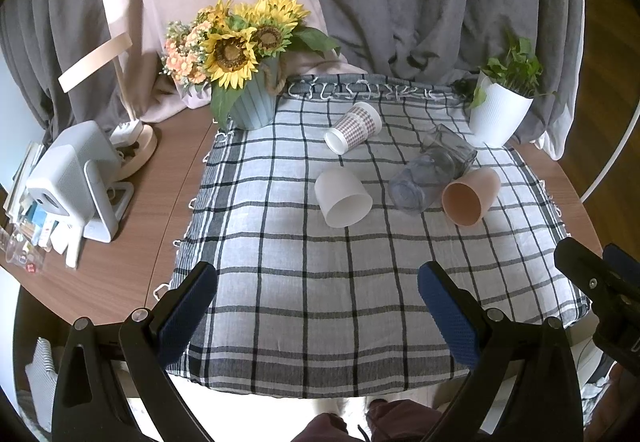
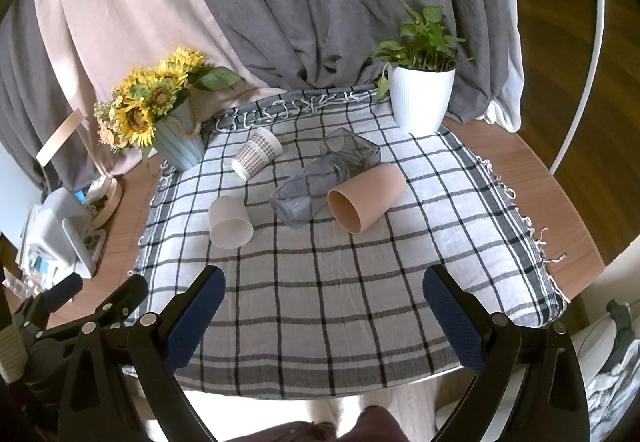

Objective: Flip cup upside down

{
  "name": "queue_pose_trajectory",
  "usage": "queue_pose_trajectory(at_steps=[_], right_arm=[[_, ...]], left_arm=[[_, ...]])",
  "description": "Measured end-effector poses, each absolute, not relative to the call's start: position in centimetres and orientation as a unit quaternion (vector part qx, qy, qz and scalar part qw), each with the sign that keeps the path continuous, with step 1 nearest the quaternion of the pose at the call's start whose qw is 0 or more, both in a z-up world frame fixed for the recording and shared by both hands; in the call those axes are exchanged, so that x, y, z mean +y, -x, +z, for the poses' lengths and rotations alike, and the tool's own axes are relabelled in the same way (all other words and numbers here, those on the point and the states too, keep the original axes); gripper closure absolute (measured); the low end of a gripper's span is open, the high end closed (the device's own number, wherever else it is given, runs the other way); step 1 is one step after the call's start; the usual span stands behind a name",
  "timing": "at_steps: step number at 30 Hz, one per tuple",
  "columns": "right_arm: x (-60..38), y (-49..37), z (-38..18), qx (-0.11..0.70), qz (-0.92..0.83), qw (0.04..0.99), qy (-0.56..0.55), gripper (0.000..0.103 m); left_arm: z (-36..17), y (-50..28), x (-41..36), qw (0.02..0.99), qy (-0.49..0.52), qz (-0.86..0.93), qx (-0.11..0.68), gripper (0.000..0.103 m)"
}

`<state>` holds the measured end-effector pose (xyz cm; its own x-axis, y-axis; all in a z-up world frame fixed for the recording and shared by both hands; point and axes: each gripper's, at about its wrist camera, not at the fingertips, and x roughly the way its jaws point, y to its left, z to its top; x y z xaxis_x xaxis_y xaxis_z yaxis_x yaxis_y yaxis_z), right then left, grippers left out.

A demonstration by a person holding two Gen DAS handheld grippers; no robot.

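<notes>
Left gripper (image 1: 318,296) and right gripper (image 2: 324,300) both spread wide, holding nothing | four cups lie sideways mid-cloth (image 2: 320,322), well ahead | risk: glass (image 2: 320,178) touches pink cup (image 2: 366,198); nudging either could roll both.

You see a black-and-white checked cloth (image 1: 360,282) under a plain white cup (image 1: 342,197), a peach cup (image 1: 470,196), a brown-checked paper cup (image 1: 354,127) and a grey-tinted clear glass (image 1: 432,172); your gripper pads (image 1: 188,316) are dark blue, the sunflowers (image 1: 240,42) yellow in a pale blue pot (image 1: 254,108).

Home room: draped curtains (image 2: 320,2), sunflower pot (image 1: 252,102), checked cloth (image 1: 360,282) over round wooden table (image 1: 120,274).
</notes>
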<state>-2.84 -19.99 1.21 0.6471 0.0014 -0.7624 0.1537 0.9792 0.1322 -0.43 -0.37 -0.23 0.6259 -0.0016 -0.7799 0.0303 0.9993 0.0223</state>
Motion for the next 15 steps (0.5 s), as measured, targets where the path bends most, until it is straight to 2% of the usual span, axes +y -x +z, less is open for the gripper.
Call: queue_pose_trajectory(at_steps=[15], right_arm=[[-20.14, 2.91, 1.19, 0.418, -0.042, 0.903, -0.094, 0.003]], left_arm=[[-0.32, 0.64, 0.15, 0.902, -0.015, -0.010, 0.431, 0.001]])
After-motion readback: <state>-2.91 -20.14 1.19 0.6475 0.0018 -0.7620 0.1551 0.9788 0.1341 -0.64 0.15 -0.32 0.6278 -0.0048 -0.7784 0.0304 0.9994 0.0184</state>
